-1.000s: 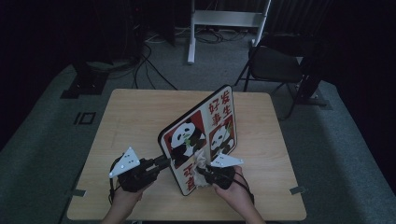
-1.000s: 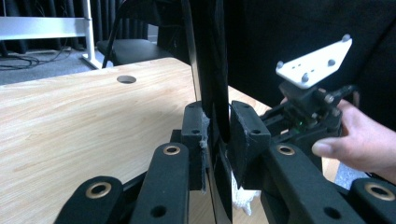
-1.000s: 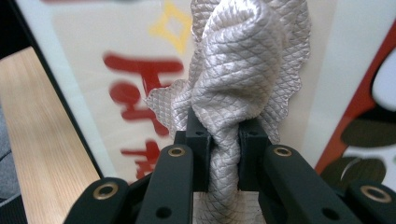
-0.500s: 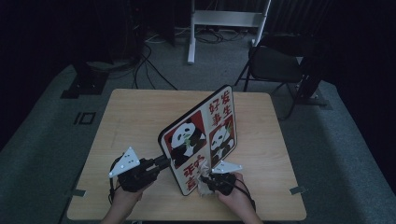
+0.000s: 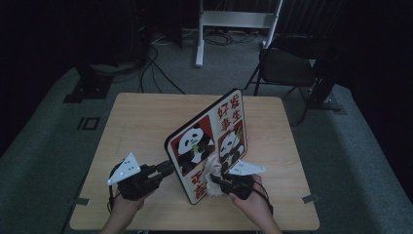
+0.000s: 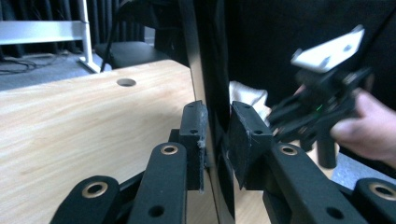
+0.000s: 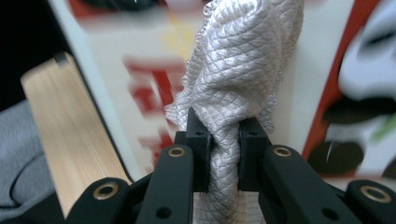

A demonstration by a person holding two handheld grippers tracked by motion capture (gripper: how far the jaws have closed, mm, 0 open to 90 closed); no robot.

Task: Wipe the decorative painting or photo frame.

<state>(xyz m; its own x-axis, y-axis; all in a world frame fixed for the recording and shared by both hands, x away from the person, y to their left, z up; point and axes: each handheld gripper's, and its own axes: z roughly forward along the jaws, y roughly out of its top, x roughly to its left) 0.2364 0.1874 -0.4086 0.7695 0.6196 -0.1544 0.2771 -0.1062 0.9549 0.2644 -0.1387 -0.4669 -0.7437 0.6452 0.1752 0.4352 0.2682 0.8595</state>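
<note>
The right tongs (image 7: 223,140) pinch a bunched white cloth (image 7: 243,60), pressed against the near printed face of the panda board (image 5: 207,144). The left tongs (image 6: 217,140) clamp the board's near left edge, holding it upright and tilted on the table (image 5: 141,117). The cloth sits at the board's lower near corner, just right of the left tongs.

Panda board (image 7: 327,93) print blurred
</note>
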